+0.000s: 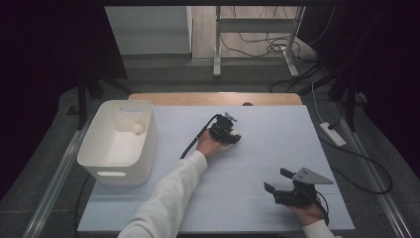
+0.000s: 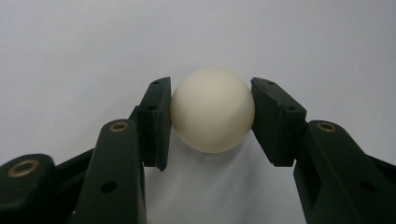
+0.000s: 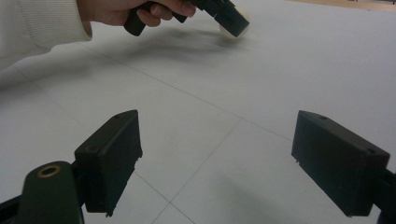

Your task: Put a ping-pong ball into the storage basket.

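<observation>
A cream white ball (image 2: pixel 212 112) rests on the pale mat between the two black pads of my left gripper (image 2: pixel 212 100), and both pads touch its sides. The high view puts that left gripper (image 1: pixel 233 136) near the middle of the mat, held by a hand in a white sleeve. From the right gripper view, the same ball (image 3: pixel 236 29) peeks out under the left gripper (image 3: pixel 229 18). My right gripper (image 1: pixel 277 181) hovers low at the front right, jaws wide apart with nothing between them (image 3: pixel 217 140).
A white plastic bin (image 1: pixel 106 156) stands at the mat's left edge with another white ball (image 1: pixel 137 128) inside at its far end. The light grey mat (image 1: pixel 257 163) covers a wooden table (image 1: pixel 213 98). A power strip (image 1: pixel 332 134) lies on the floor to the right.
</observation>
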A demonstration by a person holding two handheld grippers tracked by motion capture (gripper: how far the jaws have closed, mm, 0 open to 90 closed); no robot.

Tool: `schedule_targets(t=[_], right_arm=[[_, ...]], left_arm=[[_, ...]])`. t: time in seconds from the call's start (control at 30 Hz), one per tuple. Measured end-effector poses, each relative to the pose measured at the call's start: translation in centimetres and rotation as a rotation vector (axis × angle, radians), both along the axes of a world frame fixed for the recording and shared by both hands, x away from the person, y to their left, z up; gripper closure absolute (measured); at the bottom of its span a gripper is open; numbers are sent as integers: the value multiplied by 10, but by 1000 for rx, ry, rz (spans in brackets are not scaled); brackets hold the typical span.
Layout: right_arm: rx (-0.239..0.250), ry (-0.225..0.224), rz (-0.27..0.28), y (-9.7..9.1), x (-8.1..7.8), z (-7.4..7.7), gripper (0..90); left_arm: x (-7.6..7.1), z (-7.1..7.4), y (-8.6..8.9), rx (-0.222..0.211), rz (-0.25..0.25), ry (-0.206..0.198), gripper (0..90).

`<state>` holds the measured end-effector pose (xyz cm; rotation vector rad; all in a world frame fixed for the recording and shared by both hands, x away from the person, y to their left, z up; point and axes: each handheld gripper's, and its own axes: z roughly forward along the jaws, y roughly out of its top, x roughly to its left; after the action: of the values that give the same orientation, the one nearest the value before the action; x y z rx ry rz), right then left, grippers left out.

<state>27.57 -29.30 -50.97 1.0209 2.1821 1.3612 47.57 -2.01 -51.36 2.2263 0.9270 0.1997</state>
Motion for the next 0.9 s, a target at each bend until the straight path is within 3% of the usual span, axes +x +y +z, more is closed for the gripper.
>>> schedule_targets(t=[0.5,0.73,0.9], right_arm=[[-5,-2,-1,0,0,0,156],[-10,-3,-4,1,0,0,157],[-4,-5,-6,0,0,1,157]], left_arm=[[-11,22,9,-48,-10,-29,512],[-16,26,15,-55,-11,-36,511],[-25,30,25,-101,-5,-35,511]])
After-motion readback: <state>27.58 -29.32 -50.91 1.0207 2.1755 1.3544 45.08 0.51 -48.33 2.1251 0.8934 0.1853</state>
